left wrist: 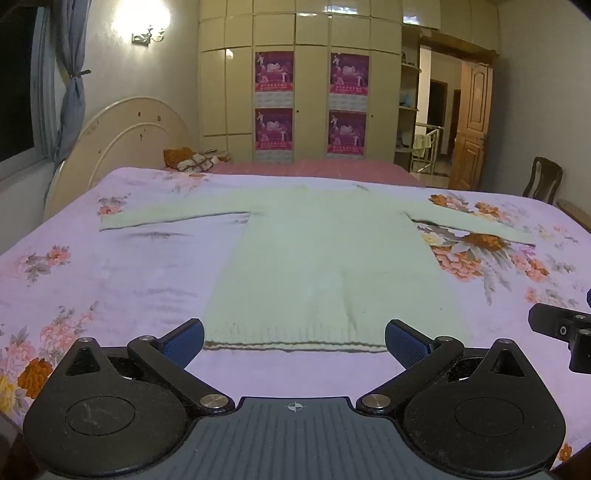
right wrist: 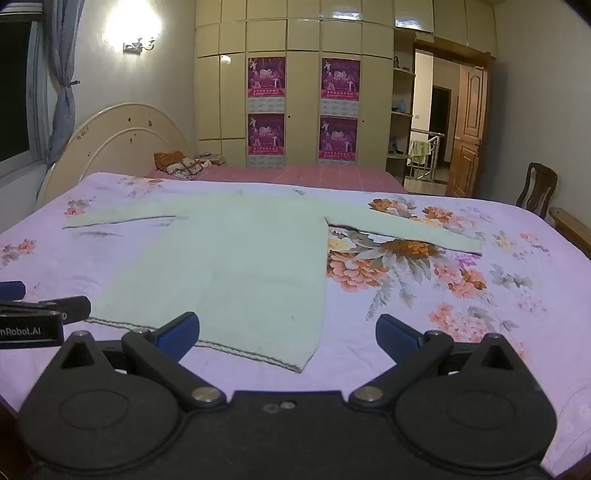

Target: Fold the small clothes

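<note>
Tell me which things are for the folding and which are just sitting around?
For the folding:
sweater, spread flat on the bedspread
left gripper, open
right gripper, open

Just sitting around:
pillows
chair
posters on the wardrobe
curtain
lamp
door

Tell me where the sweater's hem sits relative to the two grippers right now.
The pale green sweater lies flat on the floral bedspread, hem nearest both cameras. The left gripper hangs open, centred on the hem; the right gripper, also open, is by its right corner.
</note>
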Demonstrator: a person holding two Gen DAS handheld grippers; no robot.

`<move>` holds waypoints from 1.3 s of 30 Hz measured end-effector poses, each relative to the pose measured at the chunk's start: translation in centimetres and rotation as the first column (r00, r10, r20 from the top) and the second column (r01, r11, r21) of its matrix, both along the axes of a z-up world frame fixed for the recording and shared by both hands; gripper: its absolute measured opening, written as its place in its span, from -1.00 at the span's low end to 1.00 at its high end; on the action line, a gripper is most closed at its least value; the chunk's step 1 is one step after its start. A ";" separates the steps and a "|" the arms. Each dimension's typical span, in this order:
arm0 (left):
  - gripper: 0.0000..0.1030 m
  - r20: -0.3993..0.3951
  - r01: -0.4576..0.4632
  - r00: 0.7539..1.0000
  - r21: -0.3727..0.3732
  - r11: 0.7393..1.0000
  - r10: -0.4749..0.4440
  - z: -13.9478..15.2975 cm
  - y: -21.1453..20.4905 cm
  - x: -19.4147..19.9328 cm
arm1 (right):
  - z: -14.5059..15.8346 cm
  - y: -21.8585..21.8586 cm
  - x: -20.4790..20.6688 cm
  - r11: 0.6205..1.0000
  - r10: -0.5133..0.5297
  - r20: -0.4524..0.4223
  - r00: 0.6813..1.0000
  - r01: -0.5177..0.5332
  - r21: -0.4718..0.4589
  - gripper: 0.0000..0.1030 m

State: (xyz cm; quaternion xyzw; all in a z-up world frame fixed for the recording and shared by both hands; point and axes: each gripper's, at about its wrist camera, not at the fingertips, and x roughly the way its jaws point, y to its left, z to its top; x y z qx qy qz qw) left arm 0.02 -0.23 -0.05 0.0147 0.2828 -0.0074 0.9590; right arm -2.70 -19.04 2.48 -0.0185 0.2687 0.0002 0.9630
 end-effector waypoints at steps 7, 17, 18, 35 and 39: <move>1.00 0.003 -0.016 1.000 -0.019 1.000 0.016 0.0 0.1 0.2 | -0.1 0.0 0.1 1.000 -0.003 -0.002 1.000 0.003 0.002 0.97; 1.00 0.005 -0.011 1.000 -0.026 1.000 0.011 -0.3 0.5 0.1 | -0.3 0.1 0.4 1.000 -0.003 -0.012 1.000 0.003 0.002 0.97; 1.00 0.005 -0.011 1.000 -0.027 1.000 0.011 -0.3 0.5 0.1 | -0.3 0.1 0.3 1.000 -0.003 -0.011 1.000 0.003 0.001 0.97; 1.00 0.002 -0.019 1.000 -0.020 1.000 0.019 -0.6 0.3 0.2 | -0.3 0.0 0.4 1.000 -0.006 -0.013 1.000 0.006 0.001 0.98; 1.00 0.002 -0.018 1.000 -0.019 1.000 0.019 -0.7 0.3 0.2 | -0.4 0.1 0.6 1.000 -0.005 -0.014 1.000 0.005 0.003 0.98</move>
